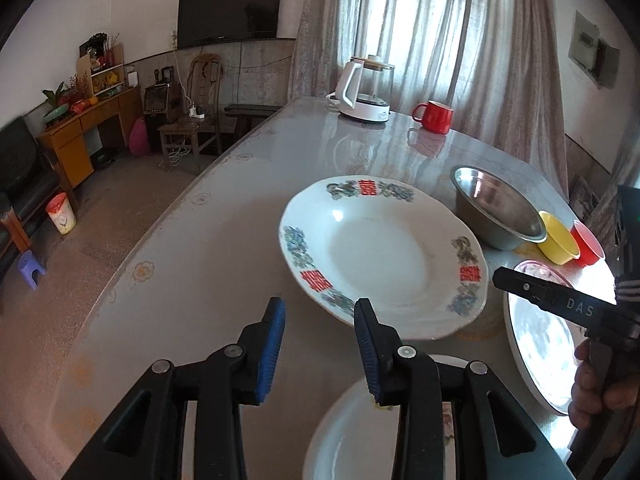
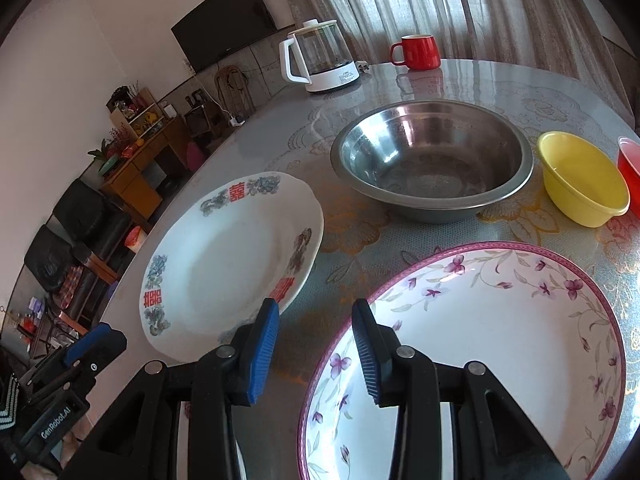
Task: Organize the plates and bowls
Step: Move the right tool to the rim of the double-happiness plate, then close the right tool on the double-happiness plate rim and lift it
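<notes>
White dragon-rimmed plate (image 2: 224, 256) apparently tilted; floral plate (image 2: 492, 344), steel bowl (image 2: 432, 160) beside.

Both grippers (image 1: 320, 322) (image 2: 316, 322) empty, part-open.

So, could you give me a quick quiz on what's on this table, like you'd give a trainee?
1. What colour is the mug beside the kettle? A green, B red, C blue.
2. True or false: the steel bowl holds soup.
3. Fill in: the small bowl nearest the steel bowl is ___.
Key: 1 B; 2 false; 3 yellow.
</notes>
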`<state>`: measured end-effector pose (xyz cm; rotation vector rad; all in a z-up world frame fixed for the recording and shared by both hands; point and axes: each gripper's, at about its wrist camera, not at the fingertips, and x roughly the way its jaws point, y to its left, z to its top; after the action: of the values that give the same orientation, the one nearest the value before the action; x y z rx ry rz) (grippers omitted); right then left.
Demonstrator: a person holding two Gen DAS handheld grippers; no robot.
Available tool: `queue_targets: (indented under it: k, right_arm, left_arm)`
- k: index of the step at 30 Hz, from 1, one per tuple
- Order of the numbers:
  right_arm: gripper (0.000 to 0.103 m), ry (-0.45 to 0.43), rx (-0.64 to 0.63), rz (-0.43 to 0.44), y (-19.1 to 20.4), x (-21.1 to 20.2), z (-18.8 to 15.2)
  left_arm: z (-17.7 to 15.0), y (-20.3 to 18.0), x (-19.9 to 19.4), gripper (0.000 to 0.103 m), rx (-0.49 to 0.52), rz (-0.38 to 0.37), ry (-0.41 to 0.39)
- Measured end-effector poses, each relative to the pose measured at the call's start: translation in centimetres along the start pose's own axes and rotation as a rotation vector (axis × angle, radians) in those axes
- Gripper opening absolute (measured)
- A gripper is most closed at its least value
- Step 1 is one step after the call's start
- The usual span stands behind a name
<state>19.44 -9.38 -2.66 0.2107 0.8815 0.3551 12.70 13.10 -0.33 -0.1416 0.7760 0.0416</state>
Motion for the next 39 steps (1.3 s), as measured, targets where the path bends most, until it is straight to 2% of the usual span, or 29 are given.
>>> queue_targets:
  k: [6,12,16,21,24,26,28,30,32,36,39]
  right_arm:
    - [0.038,0.014,-0.012,0.006,0.5,1.5,1.6]
    - [0.038,0.04,-0.066,-0.012,1.6,3.5,2.8]
    - [0.039,0.059,-0.078,-0.021,1.8,4.6,3.6]
    - [0.041,0.091,-0.105,-0.022,2.1,6.1,4.2]
    - [0.041,0.105,-0.118,-0.025,2.2,6.6,4.3]
    - [0.041,0.119,-0.108,-0.017,2.0,7.0,4.5]
    - [0.042,0.129,-0.1,-0.015,2.0,7.3,4.7]
    - [0.042,0.142,-0.096,-0.013,1.9,7.7,5.0]
    - [0.043,0.156,-0.087,-0.003,1.8,8.1,5.1]
    - [0.047,0.154,-0.097,0.0,2.2,8.2,5.0]
    - [0.046,0.153,-0.105,0.004,2.4,8.2,4.9]
  left_arm:
    - [2.1,2.7,2.3,0.037,-0.055,0.024,0.022]
    - [3.5,3.9,4.9,0.047,-0.078,-0.004,0.048]
    - [4.1,3.8,6.5,0.055,-0.076,-0.051,0.061]
    - [4.3,3.5,8.1,0.056,-0.066,-0.079,0.086]
    - [4.5,3.5,9.2,0.055,-0.073,-0.098,0.109]
    - [4.7,3.4,9.8,0.043,-0.08,-0.115,0.122]
    - [4.8,3.0,10.2,0.041,-0.068,-0.127,0.13]
    - [4.9,2.3,10.8,0.034,-0.05,-0.139,0.147]
    - [4.9,1.6,10.8,0.034,-0.024,-0.116,0.142]
    - [4.7,2.5,10.4,0.03,-0.062,-0.151,0.165]
    - [4.4,2.5,10.0,0.03,-0.034,-0.145,0.159]
